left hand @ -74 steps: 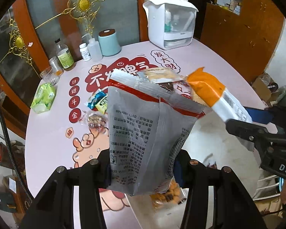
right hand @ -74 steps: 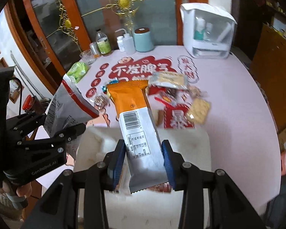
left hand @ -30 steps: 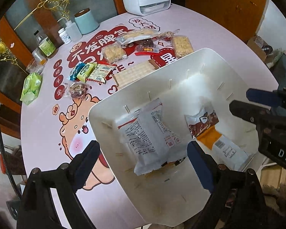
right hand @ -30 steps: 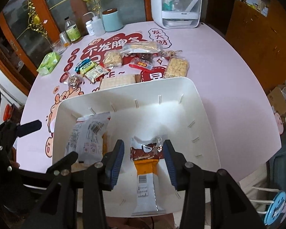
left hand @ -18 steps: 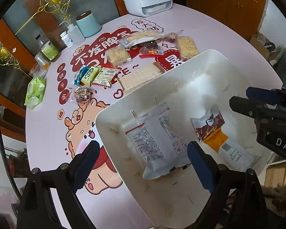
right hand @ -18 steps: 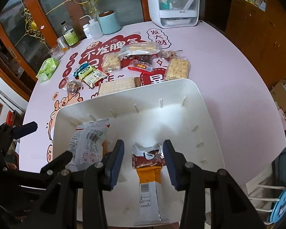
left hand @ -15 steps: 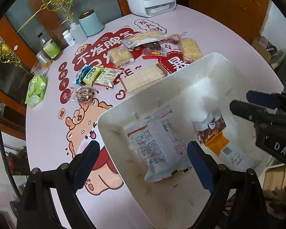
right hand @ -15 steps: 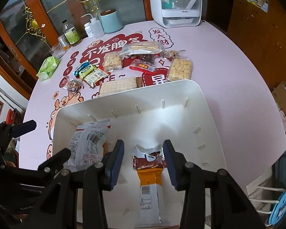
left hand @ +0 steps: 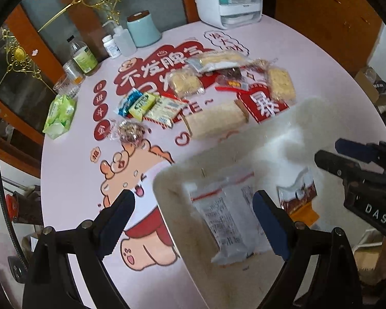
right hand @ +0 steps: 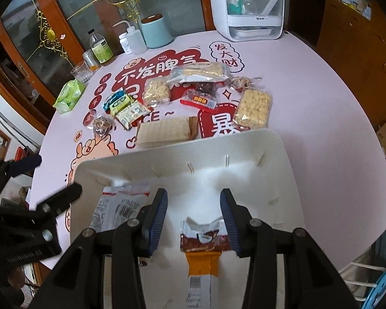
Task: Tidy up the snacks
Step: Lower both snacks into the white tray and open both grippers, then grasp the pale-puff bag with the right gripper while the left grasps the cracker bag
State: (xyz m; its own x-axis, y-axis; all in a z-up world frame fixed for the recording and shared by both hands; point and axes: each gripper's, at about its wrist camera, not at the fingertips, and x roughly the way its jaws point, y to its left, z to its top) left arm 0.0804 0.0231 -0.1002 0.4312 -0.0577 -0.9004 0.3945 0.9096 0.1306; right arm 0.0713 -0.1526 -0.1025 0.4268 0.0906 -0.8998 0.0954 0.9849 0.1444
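Observation:
A white bin (right hand: 278, 152) stands at the near edge of the pink table, also in the left wrist view (left hand: 167, 180). In it lie a grey-and-red snack bag (left hand: 226, 216) (right hand: 115, 206) and an orange-and-brown packet (right hand: 203, 247) (left hand: 299, 200). My left gripper (left hand: 193, 219) is open and empty above the bin's left end. My right gripper (right hand: 193, 219) is open and empty above the orange packet. Several loose snacks lie beyond the bin: a wafer pack (right hand: 164, 128), a cracker bag (right hand: 252, 108), a red packet (right hand: 199, 100).
At the table's far edge stand a white dispenser box (right hand: 247, 7), a teal canister (right hand: 155, 31), bottles (right hand: 100, 47) and a glass (right hand: 81, 73). A green tissue pack (right hand: 69, 95) lies at the left. Wooden cabinets stand behind and to the right.
Both grippers let go of their packets, which now lie in the bin. Both have since lifted and drawn back, and the left one has shifted left over the bin's end.

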